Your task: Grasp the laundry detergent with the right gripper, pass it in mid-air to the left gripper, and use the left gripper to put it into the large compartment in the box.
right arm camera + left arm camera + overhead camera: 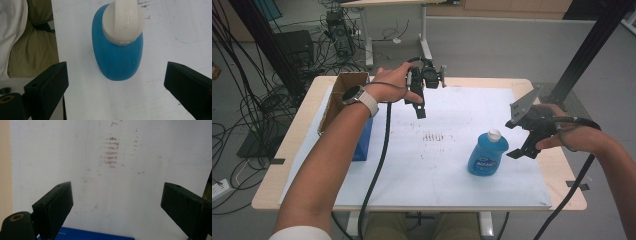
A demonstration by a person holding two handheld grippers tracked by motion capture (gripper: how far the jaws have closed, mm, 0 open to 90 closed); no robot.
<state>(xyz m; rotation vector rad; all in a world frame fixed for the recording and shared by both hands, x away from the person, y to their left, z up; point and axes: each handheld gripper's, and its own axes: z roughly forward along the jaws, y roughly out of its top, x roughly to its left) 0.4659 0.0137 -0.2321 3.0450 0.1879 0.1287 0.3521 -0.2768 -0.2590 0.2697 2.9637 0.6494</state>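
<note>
Forearms are entering the high view from six o'clock, each hand carrying a gripper. Left gripper (420,102) is hanging above the white sheet (447,170) at about eleven o'clock of the table (272,190), held by the left hand (393,82), which is wearing a watch (354,94); its cable (379,155) is trailing down toward six o'clock. In the left gripper view, its jaws are standing wide apart with nothing between them, looking down on bare sheet bearing a patch of reddish smudges (111,152) at twelve o'clock and a blue edge at six o'clock.

Right gripper (524,137) is hovering at about three o'clock of the table in the right hand (579,137), a grey plate riding on top of it. Its jaws are likewise spread, clamping nothing.

Blue bottle (487,154) with a white cap (494,134) is standing upright on the sheet, right of centre, just beside the right gripper at its nine o'clock and apart from it. In the right gripper view the bottle (117,52) is sitting at twelve o'clock, beyond the open jaws, not between them.

Cardboard box (343,92) with a blue side is resting at the table's nine-to-ten o'clock edge, beside the left wrist.
</note>
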